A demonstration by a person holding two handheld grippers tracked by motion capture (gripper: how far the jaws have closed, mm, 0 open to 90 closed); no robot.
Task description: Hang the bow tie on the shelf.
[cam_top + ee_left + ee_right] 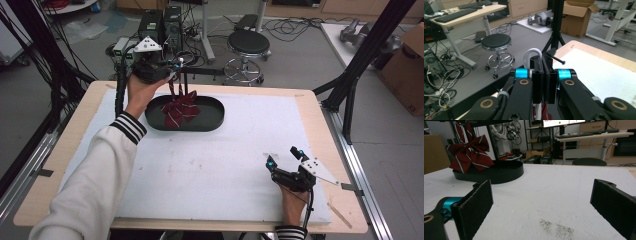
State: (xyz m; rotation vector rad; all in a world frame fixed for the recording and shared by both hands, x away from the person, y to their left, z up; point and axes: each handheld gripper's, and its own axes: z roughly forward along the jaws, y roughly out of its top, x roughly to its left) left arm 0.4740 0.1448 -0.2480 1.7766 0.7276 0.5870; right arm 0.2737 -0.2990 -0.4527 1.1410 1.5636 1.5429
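Over the black tray (210,122) our raised left gripper (176,67) pinches the striped bow tie's (180,109) strap | right gripper (285,161) rests on the mat, jaws spread wide, empty

Left gripper (176,75) raised at arm's length, jaws pressed together on a strap. Right gripper (284,161) low near the body, jaws spread wide.

White sleeve (95,175), black-striped cuffs; black grippers, teal joints, brass screws, grey triangular plates, black cables.
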